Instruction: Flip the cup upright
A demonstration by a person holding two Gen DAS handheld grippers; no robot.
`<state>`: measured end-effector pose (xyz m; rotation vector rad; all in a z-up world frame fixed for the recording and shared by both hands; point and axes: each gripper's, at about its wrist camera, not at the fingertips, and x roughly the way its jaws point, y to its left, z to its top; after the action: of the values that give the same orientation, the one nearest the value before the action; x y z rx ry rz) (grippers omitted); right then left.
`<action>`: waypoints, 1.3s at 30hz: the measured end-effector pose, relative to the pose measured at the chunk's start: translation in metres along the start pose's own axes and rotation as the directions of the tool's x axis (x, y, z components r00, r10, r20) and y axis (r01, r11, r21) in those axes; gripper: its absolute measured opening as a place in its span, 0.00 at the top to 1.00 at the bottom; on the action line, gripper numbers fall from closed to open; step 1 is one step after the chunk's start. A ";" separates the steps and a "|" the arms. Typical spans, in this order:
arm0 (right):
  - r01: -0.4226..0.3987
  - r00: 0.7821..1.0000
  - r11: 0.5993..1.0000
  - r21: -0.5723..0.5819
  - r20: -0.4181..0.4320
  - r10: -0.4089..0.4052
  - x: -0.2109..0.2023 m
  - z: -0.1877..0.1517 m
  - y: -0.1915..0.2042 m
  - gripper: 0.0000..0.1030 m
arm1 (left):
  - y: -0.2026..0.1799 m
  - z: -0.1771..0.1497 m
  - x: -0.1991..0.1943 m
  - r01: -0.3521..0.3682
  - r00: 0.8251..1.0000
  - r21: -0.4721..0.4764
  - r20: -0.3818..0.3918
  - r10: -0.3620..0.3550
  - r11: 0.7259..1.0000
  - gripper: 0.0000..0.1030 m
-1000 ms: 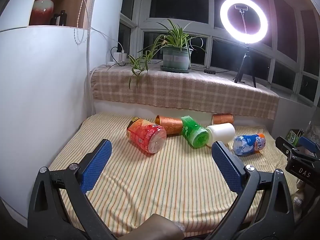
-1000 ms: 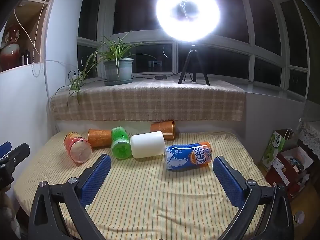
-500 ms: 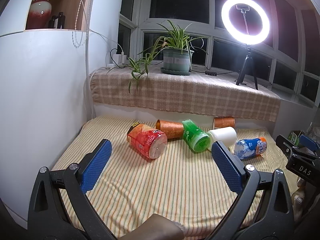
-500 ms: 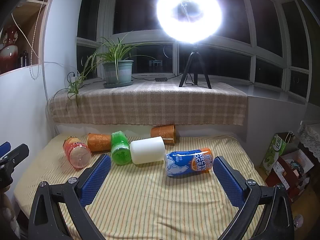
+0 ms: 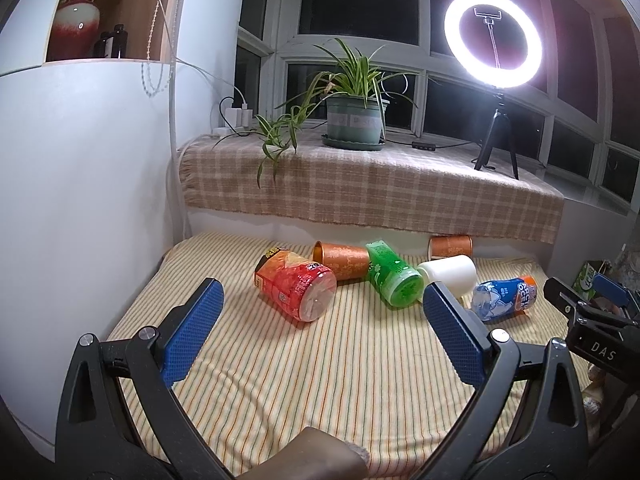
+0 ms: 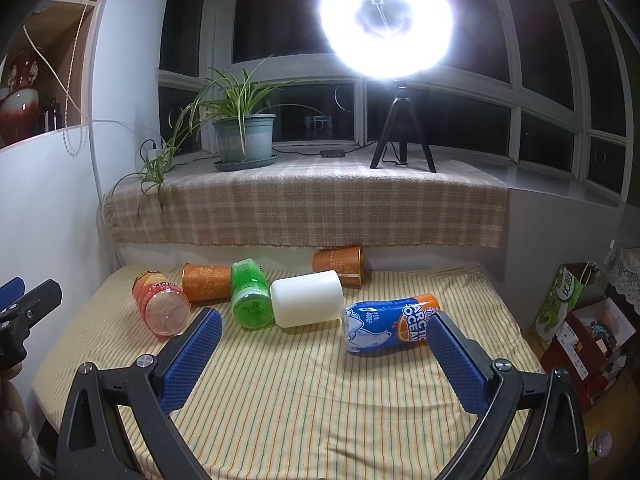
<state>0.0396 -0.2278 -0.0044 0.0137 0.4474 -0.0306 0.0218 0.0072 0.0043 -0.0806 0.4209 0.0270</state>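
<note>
Several cups lie on their sides on the striped cloth: a red cup (image 5: 298, 286) (image 6: 162, 306), an orange cup (image 5: 342, 258) (image 6: 206, 280), a green cup (image 5: 392, 280) (image 6: 250, 294), a white cup (image 5: 450, 272) (image 6: 308, 298), a blue Arctic Ocean cup (image 5: 506, 296) (image 6: 390, 324) and a second orange cup (image 5: 450, 246) (image 6: 340, 262) at the back. My left gripper (image 5: 322, 334) is open and empty, short of the red and green cups. My right gripper (image 6: 322, 354) is open and empty, short of the white and blue cups.
A raised sill under a checked cloth (image 5: 368, 184) runs behind the cups, with a potted plant (image 5: 354, 120) and a ring light on a tripod (image 5: 494, 60). A white wall (image 5: 80, 200) borders the left. Bags and boxes (image 6: 576, 316) stand right of the table.
Both grippers have drawn back and risen slightly, so the cups look a little farther away. Both stay open; the cups have not moved.
</note>
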 end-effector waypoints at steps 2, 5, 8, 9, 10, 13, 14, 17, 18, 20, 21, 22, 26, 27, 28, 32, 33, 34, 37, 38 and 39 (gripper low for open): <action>0.002 1.000 1.000 -0.001 -0.001 -0.002 0.000 0.000 0.001 0.00 | 0.000 0.001 0.000 0.000 1.000 -0.001 -0.002 0.000 1.000 0.01; 0.001 1.000 1.000 0.000 -0.006 -0.001 0.001 -0.001 0.001 0.00 | -0.001 0.003 0.000 -0.002 1.000 -0.002 -0.004 0.002 1.000 0.01; -0.001 1.000 1.000 -0.001 -0.009 0.001 0.003 0.000 0.001 0.00 | 0.000 0.003 0.000 0.000 1.000 -0.003 -0.006 0.000 1.000 0.01; -0.002 1.000 1.000 -0.002 -0.010 0.002 0.003 0.000 0.001 0.00 | 0.001 0.004 0.001 -0.001 1.000 -0.003 -0.008 0.001 1.000 0.01; -0.003 1.000 1.000 -0.001 -0.011 0.003 0.003 0.000 0.001 0.00 | 0.000 0.004 0.000 -0.001 1.000 -0.002 -0.009 0.001 1.000 0.01; -0.003 1.000 1.000 -0.001 -0.012 0.003 0.003 0.001 0.001 0.00 | 0.001 0.004 0.001 -0.001 1.000 -0.003 -0.010 0.001 1.000 0.01; -0.003 1.000 1.000 -0.001 -0.013 0.003 0.003 0.000 0.001 0.00 | 0.001 0.004 0.001 -0.001 1.000 -0.003 -0.010 0.001 1.000 0.01; -0.005 1.000 1.000 0.001 -0.017 0.005 0.003 0.000 0.001 0.00 | 0.001 0.005 0.001 0.000 1.000 -0.004 -0.010 0.000 1.000 0.01; -0.005 1.000 1.000 0.002 -0.018 0.005 0.003 0.000 0.001 0.00 | 0.001 0.005 0.001 -0.001 1.000 -0.004 -0.011 0.001 1.000 0.01; -0.004 1.000 1.000 0.001 -0.017 0.004 0.003 0.000 0.002 0.00 | 0.001 0.005 0.001 -0.002 1.000 -0.003 -0.010 0.002 1.000 0.01; -0.005 1.000 1.000 0.000 -0.017 0.005 0.003 0.000 0.001 0.00 | 0.001 0.005 0.001 -0.002 1.000 -0.004 -0.010 0.002 1.000 0.01; -0.006 1.000 1.000 -0.001 -0.018 0.006 0.003 -0.001 0.002 0.00 | 0.001 0.006 0.001 -0.002 1.000 -0.005 -0.012 0.002 1.000 0.01; -0.010 1.000 1.000 0.000 -0.025 0.010 0.004 -0.002 0.002 0.00 | 0.001 0.005 0.001 -0.003 1.000 -0.004 -0.012 0.003 1.000 0.01; -0.011 1.000 1.000 0.001 -0.027 0.011 0.004 -0.002 0.001 0.00 | 0.001 0.005 0.001 -0.002 1.000 -0.005 -0.012 0.002 1.000 0.01; -0.012 1.000 1.000 0.002 -0.029 0.012 0.005 -0.002 0.001 0.00 | 0.001 0.005 0.001 -0.001 1.000 -0.005 -0.013 0.001 1.000 0.01; -0.012 1.000 1.000 0.001 -0.029 0.012 0.005 -0.002 0.002 0.00 | 0.001 0.005 0.001 -0.001 1.000 -0.004 -0.011 0.001 1.000 0.01; -0.012 1.000 1.000 0.001 -0.029 0.012 0.005 -0.002 0.002 0.00 | 0.001 0.005 0.001 -0.002 1.000 -0.003 -0.011 0.002 1.000 0.01; -0.013 1.000 1.000 0.001 -0.029 0.013 0.005 -0.002 0.002 0.00 | 0.001 0.005 0.001 -0.002 1.000 -0.003 -0.012 0.002 1.000 0.01; -0.013 0.999 1.000 0.001 -0.031 0.013 0.005 -0.002 0.002 0.00 | 0.000 0.005 0.001 -0.003 1.000 -0.004 -0.012 0.002 1.000 0.01; -0.014 0.999 1.000 0.001 -0.032 0.014 0.005 -0.002 0.002 0.00 | 0.000 0.005 0.001 -0.003 1.000 -0.004 -0.011 0.003 1.000 0.01; -0.014 0.999 1.000 0.001 -0.033 0.014 0.005 -0.002 0.002 0.00 | 0.000 0.005 0.001 -0.004 1.000 -0.004 -0.012 0.004 1.000 0.01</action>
<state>0.0432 -0.2255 -0.0087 0.0177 0.4802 -0.0163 0.0247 0.0080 0.0086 -0.0845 0.4329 0.0313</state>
